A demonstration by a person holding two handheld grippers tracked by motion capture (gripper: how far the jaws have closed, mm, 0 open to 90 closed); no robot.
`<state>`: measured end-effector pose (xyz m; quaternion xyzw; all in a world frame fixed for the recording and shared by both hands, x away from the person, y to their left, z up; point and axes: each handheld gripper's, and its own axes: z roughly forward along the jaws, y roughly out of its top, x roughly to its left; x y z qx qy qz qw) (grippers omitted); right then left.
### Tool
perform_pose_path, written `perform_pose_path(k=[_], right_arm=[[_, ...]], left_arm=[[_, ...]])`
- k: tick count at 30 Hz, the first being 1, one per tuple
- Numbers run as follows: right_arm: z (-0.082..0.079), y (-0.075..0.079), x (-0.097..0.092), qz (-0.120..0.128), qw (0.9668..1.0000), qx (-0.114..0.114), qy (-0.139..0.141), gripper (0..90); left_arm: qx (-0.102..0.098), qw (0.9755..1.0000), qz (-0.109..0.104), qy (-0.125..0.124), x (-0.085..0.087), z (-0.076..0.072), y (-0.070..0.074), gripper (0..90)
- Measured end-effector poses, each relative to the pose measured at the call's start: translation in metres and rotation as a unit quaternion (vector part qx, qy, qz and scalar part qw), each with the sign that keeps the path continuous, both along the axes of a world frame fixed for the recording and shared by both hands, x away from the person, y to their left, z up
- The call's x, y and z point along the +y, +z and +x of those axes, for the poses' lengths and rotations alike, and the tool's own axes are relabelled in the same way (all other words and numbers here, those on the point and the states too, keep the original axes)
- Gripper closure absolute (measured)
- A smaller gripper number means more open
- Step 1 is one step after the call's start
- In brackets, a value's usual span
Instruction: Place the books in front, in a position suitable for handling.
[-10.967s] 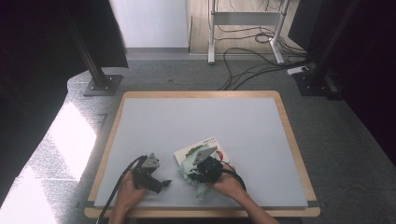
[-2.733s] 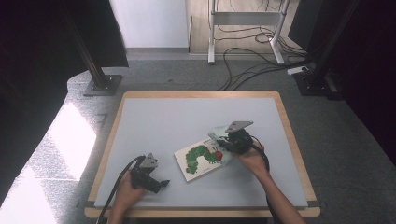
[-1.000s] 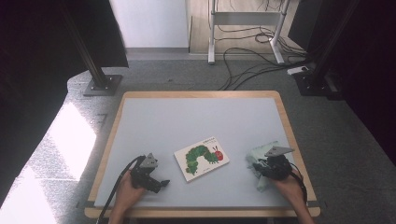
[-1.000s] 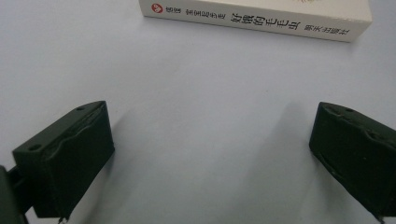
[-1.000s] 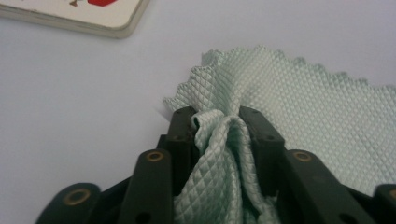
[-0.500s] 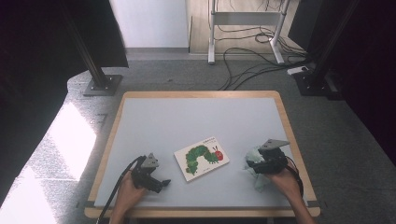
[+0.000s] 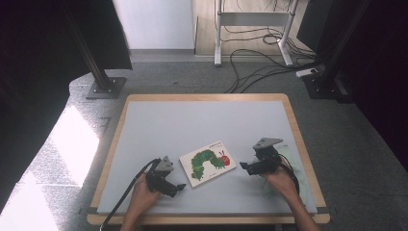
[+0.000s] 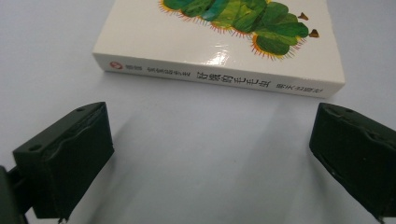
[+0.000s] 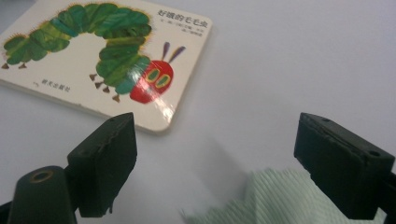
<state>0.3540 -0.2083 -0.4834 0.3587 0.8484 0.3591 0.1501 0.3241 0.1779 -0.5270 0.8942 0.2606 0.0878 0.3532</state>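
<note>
1. The book (image 7: 208,162) is seen lying flat on the grey worktop (image 7: 202,120), cover up, with a green caterpillar with a red head on it.
2. The left tongs (image 7: 179,186) are held just beside the book's near left edge, and nothing is touched by them.
3. In the left gripper view, the book's spine (image 8: 219,78) is seen ahead of the wide jaws, with bare worktop between them.
4. The right tongs (image 7: 243,166) are held near the book's right side, apart from it.
5. Their jaws have just been opening and are now wide, with nothing gripped.
6. A pale green cloth (image 9: 280,198) is seen right under the right tongs, lying loose on the worktop to the right of the book.
</note>
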Motion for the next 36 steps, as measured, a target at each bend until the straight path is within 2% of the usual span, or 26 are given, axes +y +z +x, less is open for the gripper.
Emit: perform_pose_path(k=[6,10,14,19,22,28,33,36], right_arm=[[0.012,-0.006,0.02,0.004,0.9998,0.01,0.015,5.5],[0.021,-0.011,0.033,0.007,0.9994,0.017,0.028,2.8],[0.029,-0.016,0.047,0.017,0.9988,0.026,0.039,1.5],[0.038,-0.024,0.062,0.018,0.9979,0.035,0.051,1.5],[0.042,-0.029,0.068,0.02,0.9974,0.041,0.055,1.5],[0.048,-0.037,0.074,0.031,0.9965,0.049,0.059,1.5],[0.053,-0.044,0.08,0.051,0.9947,0.066,0.06,0.3],[0.053,-0.044,0.082,0.053,0.9944,0.067,0.062,1.0]], left_arm=[[0.0,0.9999,-0.013,-0.007,-0.006,0.002,0.001,0.0],[0.001,0.9999,0.002,-0.01,-0.012,0.003,-0.001,0.0],[0.011,0.9998,0.0,-0.018,-0.012,0.006,-0.001,0.0],[-0.004,0.9991,0.019,-0.037,-0.019,0.006,-0.001,0.0],[-0.002,0.9988,0.018,-0.046,-0.019,0.008,-0.001,0.0],[-0.003,0.9987,0.018,-0.047,-0.019,0.008,-0.002,0.0],[-0.003,0.9987,0.019,-0.047,-0.019,0.008,-0.002,0.0],[-0.003,0.9987,0.019,-0.048,-0.019,0.008,-0.002,0.0]])
